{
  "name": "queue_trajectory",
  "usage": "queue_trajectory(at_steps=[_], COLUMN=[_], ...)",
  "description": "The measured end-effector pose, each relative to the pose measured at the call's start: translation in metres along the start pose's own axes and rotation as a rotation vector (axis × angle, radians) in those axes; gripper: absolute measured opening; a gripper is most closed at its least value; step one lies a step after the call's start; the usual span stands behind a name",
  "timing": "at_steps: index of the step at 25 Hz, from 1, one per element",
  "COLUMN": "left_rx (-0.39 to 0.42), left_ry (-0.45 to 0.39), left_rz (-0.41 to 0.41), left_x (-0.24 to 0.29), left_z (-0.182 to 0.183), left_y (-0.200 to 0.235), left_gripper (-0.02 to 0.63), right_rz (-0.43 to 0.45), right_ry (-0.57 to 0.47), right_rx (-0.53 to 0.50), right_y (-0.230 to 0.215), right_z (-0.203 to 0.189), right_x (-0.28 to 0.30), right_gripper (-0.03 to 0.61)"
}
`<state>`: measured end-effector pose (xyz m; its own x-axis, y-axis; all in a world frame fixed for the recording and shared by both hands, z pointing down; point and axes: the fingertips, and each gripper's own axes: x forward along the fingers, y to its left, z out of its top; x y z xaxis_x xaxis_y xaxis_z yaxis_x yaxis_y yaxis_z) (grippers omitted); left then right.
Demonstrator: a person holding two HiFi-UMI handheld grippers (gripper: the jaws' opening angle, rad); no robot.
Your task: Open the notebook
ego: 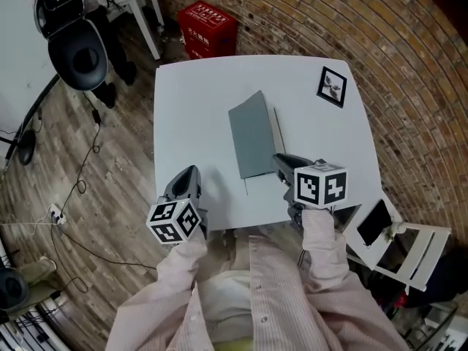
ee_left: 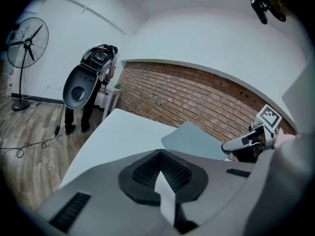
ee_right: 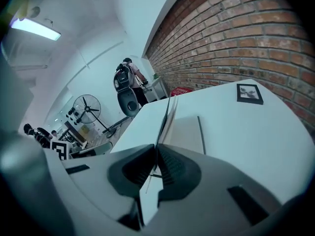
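Nearest, the person's striped sleeves lead out to the two tools at the near edge of the white counter. The left tool hovers over the near left corner with its jaws closed together and nothing between them; its own view shows the dark pads meeting at the tip. It is well apart from the notebook. The right tool, to the near right, is clenched on the near edge of the notebook's grey cover. In the right gripper view the thin cover runs edge-on from between the pads up and away, raised off the pages. The notebook lies about mid-counter with its length running near to far. Its cover is lifted and tilted toward the left, while the pale inner page lies flat on the counter to the right of it. Farther off, a black-and-white marker card lies flat at the far right corner of the counter. Beyond the far edge a red box stands on the wooden floor against the brick wall.
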<state>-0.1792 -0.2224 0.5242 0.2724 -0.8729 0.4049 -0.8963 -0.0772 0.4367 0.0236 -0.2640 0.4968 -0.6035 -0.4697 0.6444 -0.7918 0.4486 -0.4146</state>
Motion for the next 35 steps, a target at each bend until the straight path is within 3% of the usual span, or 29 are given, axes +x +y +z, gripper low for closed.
queue_trajectory(at_steps=[22, 35], left_rx=[0.005, 0.012], left_ry=[0.013, -0.005], left_rz=[-0.110, -0.095], left_x=[-0.043, -0.067], left_z=[0.018, 0.020], left_y=[0.057, 0.081], left_gripper=[-0.008, -0.008], right_rz=[-0.271, -0.365], right_ry=[0.007, 0.045], right_rx=[-0.296, -0.506], right_y=[0.082, 0.128], right_z=[0.007, -0.008], right_x=[0.023, 0.051], right_gripper=[0.028, 0.028])
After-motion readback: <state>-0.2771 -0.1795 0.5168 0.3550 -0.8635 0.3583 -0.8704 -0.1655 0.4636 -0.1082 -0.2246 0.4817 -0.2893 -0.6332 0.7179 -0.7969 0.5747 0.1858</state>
